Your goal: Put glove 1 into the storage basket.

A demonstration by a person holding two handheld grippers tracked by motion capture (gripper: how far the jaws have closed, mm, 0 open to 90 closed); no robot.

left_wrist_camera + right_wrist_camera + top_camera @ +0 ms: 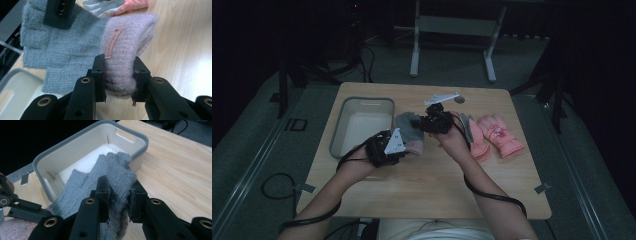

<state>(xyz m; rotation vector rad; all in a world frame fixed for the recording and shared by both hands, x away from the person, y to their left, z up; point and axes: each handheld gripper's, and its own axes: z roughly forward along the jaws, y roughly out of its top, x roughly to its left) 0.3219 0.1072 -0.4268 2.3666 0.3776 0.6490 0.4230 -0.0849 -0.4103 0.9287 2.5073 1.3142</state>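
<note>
Two grippers are sharing one soft knit glove (75, 50): left gripper (119, 77) is clamping its pink cuff, right gripper (119, 200) is pinching the grey fingers, beside the bin (82, 150); limp and light, it likely handles best by its edges.

A small pinkish label (114, 41) is sewn to the pale pink cuff of the knitted glove (125, 50), as seen in the left gripper view. Reddish cursive lettering is printed along it, but it cannot be made out. A reddish motif on the pink mitten (499, 134) is too small to be read.
</note>
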